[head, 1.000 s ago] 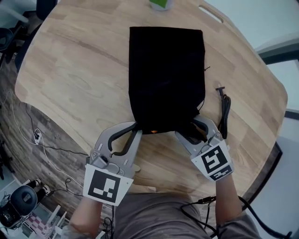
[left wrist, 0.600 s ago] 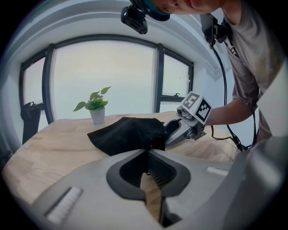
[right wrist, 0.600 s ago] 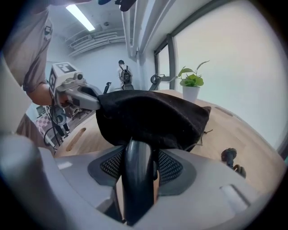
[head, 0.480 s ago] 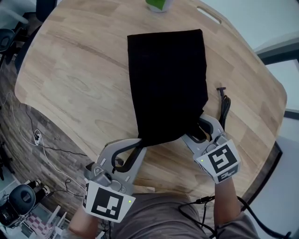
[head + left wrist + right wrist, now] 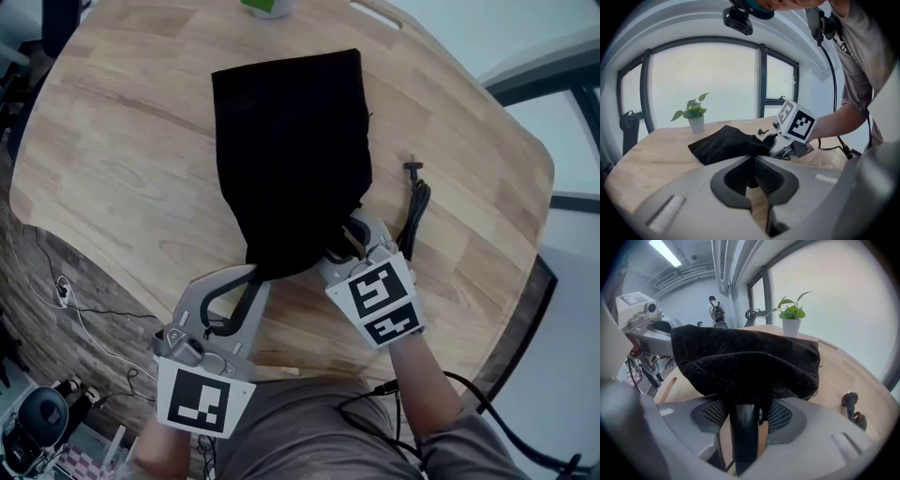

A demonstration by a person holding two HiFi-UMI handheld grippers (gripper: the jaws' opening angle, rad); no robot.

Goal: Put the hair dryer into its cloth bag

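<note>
At the left, the left gripper has its jaws pressed together on the near left corner of the soft black cloth bag, pinching the hem at the mouth. Compared with a second ago it has drawn that corner towards the person, so the bag, which lay as a flat rectangle on the round pale wooden table, now tapers to a bunched, raised mouth while its closed far end rests on the wood. To the right of that corner, the right gripper sits at the other side of the mouth, nearer its partner than before. Its jaws stand spread on either side of the black hair dryer, of which only the glossy handle shows. They have just been opening a little, and a strip of table shows between the handle and one pad, so the hold looks slackened rather than clamped. The dryer's body is hidden under the cloth, so it seems mostly inside already. Furthest right, the thin black power cord lies on the table beside the bag, apart from it and still outside, so it probably needs tucking in next
</note>
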